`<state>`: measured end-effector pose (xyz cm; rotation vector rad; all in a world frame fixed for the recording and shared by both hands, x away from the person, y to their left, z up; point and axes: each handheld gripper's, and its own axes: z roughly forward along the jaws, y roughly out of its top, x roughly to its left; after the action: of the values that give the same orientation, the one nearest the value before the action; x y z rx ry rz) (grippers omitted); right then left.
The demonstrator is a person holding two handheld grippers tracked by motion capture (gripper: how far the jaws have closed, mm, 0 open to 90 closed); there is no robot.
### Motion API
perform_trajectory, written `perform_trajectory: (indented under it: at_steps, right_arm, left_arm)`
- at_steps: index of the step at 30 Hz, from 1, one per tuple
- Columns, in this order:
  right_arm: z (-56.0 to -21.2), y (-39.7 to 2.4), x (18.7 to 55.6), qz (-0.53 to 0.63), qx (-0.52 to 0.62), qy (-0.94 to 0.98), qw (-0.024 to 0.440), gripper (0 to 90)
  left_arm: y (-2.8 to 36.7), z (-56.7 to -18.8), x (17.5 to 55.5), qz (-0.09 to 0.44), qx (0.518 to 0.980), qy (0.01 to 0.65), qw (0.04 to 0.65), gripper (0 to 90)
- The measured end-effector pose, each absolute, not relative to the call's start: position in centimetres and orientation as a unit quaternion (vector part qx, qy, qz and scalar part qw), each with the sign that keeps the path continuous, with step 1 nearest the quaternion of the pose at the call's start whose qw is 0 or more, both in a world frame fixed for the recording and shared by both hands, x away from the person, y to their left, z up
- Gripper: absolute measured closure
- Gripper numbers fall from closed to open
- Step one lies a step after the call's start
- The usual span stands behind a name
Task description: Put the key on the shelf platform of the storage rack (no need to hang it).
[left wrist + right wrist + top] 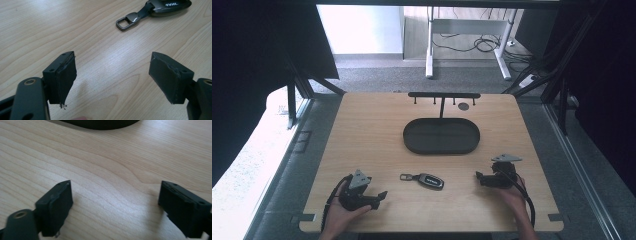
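Left hand-held gripper (381, 196): jaws wide, empty.
Right hand-held gripper (478, 176): jaws wide, empty.
Key fob (427, 180): on surface (362, 130), between both.

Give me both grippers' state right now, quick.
Left gripper: open, holding nothing, key fob lying ahead of it.
Right gripper: open, holding nothing, bare table between the jaws.
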<state>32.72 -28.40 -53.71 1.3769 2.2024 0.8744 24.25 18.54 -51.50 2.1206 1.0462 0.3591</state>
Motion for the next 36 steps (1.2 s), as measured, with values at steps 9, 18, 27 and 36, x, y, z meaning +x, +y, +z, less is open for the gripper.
perform_trajectory:
  at_steps: [9,18,27,36]
  right_arm:
    - [-52.9,-29.2,31.4,0.336,0.480,0.781,0.217,17.0]
    - [-52.4,-30.7,31.1,0.339,0.474,0.780,0.229,20.4]
    - [-51.1,-31.7,30.5,0.379,0.486,0.756,0.218,23.6]
    - [-51.1,-31.4,29.9,0.366,0.461,0.778,0.220,26.8]
  left_arm:
    - [18.4,-51.7,24.2,0.133,0.827,0.406,0.367,22.2]
    - [19.4,-52.1,24.2,0.120,0.820,0.413,0.378,22.1]
    - [19.1,-52.1,25.1,0.126,0.828,0.402,0.370,22.0]
    - [20.4,-52.2,24.7,0.119,0.814,0.429,0.374,21.8]
